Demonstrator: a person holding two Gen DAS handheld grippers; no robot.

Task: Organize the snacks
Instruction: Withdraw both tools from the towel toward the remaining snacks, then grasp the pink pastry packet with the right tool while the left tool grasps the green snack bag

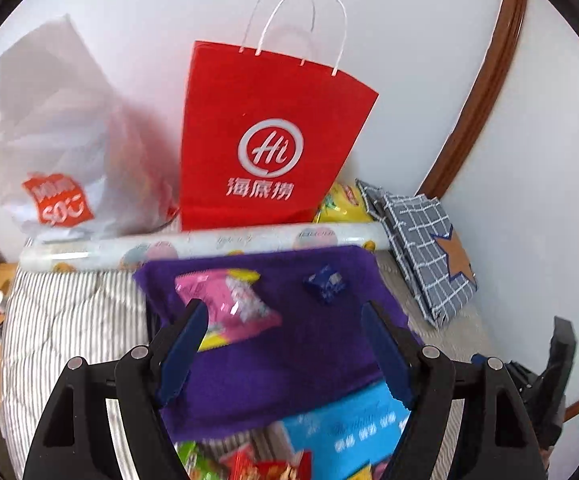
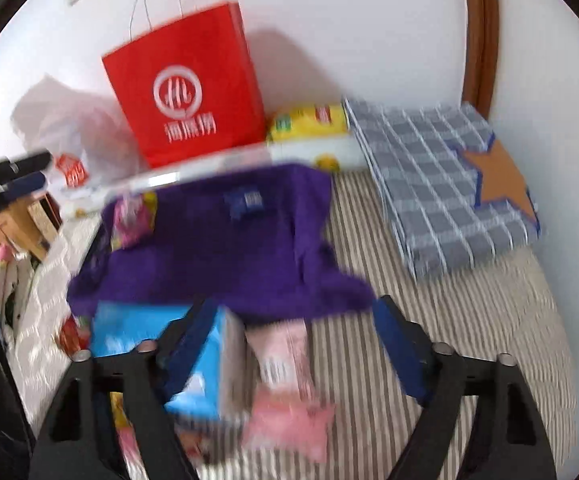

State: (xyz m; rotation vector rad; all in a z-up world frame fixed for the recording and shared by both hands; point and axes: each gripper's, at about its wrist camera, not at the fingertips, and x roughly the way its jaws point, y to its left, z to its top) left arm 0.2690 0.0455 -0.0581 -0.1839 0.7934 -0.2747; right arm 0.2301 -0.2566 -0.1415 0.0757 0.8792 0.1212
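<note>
- While I am holding my left tongs [image 1: 285,340] above the purple cloth [image 1: 289,344], their blue fingers [image 1: 183,350] are standing spread with nothing pinched between them.
- Beyond the left tips, a pink snack packet [image 1: 231,300] and a small dark blue packet [image 1: 327,282] are lying apart from each other on the cloth, which is itself lying on a striped bed cover [image 1: 69,320].
- Nearer to me, a light blue box [image 1: 353,428] is lying at the cloth's near edge, and red and green packets [image 1: 249,464] are crowding the bottom of the left view.
- A red paper bag [image 1: 265,140] with white handles is standing upright against the wall, with a white plastic bag [image 1: 57,140] slumping beside it and a yellow packet [image 1: 341,206] peeking out at its other side.
- A long printed roll [image 1: 209,246] is lying across the bed between the bags and the cloth.
- A grey checked folded bag [image 1: 425,248] with a brown star is lying flat by the wall.
- My right tongs [image 2: 291,348] are hanging spread over the near end of the bed, gripping nothing; one finger is overlapping the light blue box in the blurred picture, though I cannot tell whether it is touching.
- Between the right fingers, a pale pink packet [image 2: 285,356] is lying on the stripes, with another pink packet [image 2: 289,420] closer to me.
</note>
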